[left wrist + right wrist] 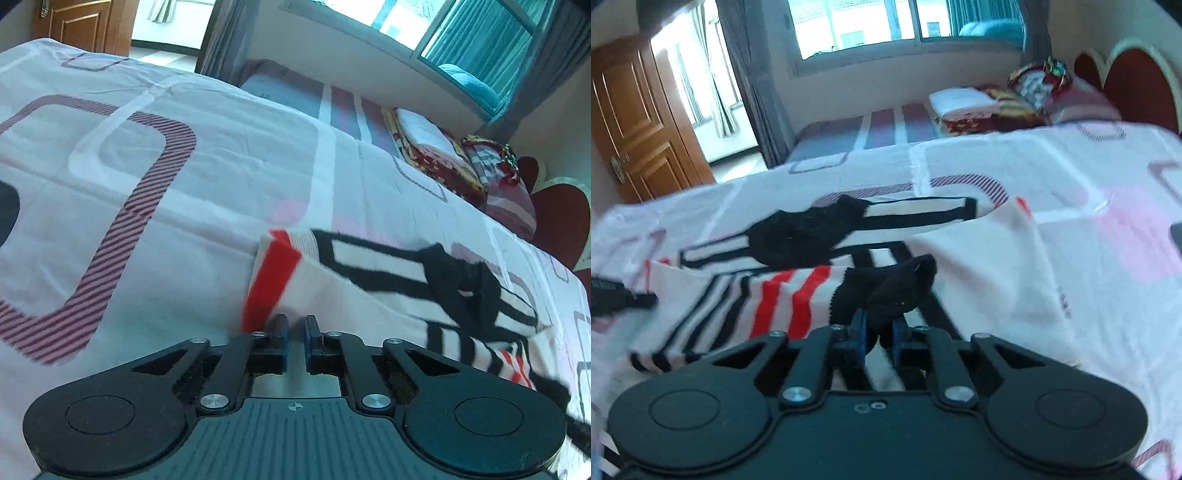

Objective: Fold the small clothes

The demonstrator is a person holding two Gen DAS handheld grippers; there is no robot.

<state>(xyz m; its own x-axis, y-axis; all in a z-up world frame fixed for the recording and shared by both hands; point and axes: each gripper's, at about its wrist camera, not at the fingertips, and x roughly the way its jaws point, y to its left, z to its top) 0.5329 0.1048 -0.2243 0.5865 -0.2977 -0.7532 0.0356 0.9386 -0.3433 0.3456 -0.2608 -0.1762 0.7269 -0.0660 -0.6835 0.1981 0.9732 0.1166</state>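
Observation:
A pair of white socks with black and red stripes lies on the bed. In the left wrist view my left gripper is shut on the red-banded cuff of a sock, lifted a little off the sheet; the black heel lies to the right. In the right wrist view my right gripper is shut on the black toe of a sock. The other sock lies flat behind it with its black heel at the left. The left gripper's tip shows at the left edge.
The bed sheet is white and pink with striped squares. Folded blankets and pillows are stacked at the headboard. A window and a wooden door lie beyond the bed.

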